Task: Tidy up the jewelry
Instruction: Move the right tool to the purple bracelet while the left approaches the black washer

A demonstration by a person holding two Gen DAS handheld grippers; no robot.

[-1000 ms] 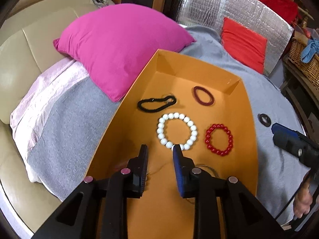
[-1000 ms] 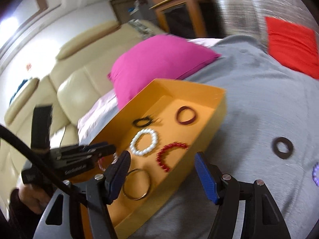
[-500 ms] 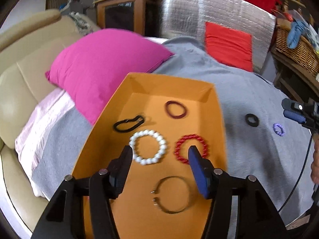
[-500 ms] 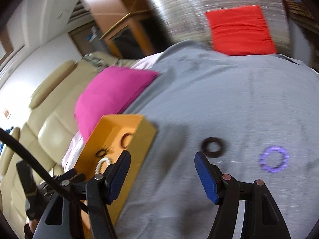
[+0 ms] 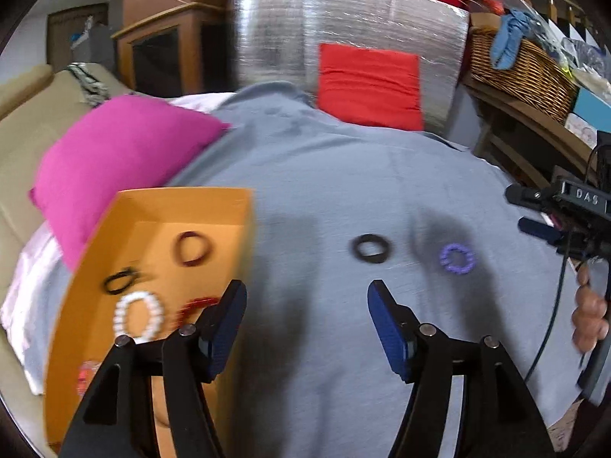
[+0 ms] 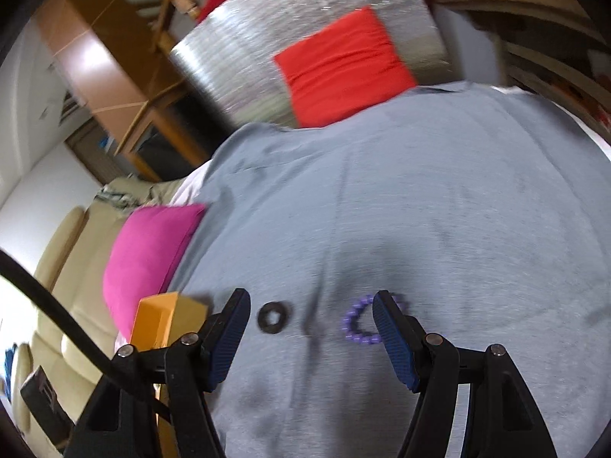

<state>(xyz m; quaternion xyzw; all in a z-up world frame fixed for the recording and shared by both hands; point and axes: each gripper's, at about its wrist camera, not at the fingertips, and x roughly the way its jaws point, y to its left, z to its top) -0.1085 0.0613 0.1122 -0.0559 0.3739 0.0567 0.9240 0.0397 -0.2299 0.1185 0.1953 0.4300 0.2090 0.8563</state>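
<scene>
Fingers [image 5: 385,320] of the left gripper [image 5: 305,305] are being spread, jaws opening, nothing between them, only grey cloth [image 5: 343,175] below. The right gripper [image 6: 311,315] is being held with its jaws apart and empty, angled down over the same cloth; its right finger [image 6: 389,328] is overlapping the purple bead bracelet [image 6: 357,328] in view, contact not being shown clearly. In the left wrist view the right gripper [image 5: 542,225] is also being seen at the far right edge, with a hand [image 5: 590,313] gripping its handle.

Jewelry is being shown in two places. In the orange box [image 5: 152,210], at the left: a dark red ring bracelet [image 5: 191,249], a black hair tie [image 5: 120,280], a white bead bracelet [image 5: 138,316], and a red bead bracelet [image 5: 194,305] partly hidden behind the left finger. Loose on the cloth, well apart from the box: a black ring [image 5: 371,248] and the purple bead bracelet just beside it.

Box contents are being given by the left wrist view only; in the right wrist view just a box corner [image 6: 164,313] is being shown, with a pink pillow [image 6: 149,255] behind. Both views are being blurred by motion.
</scene>
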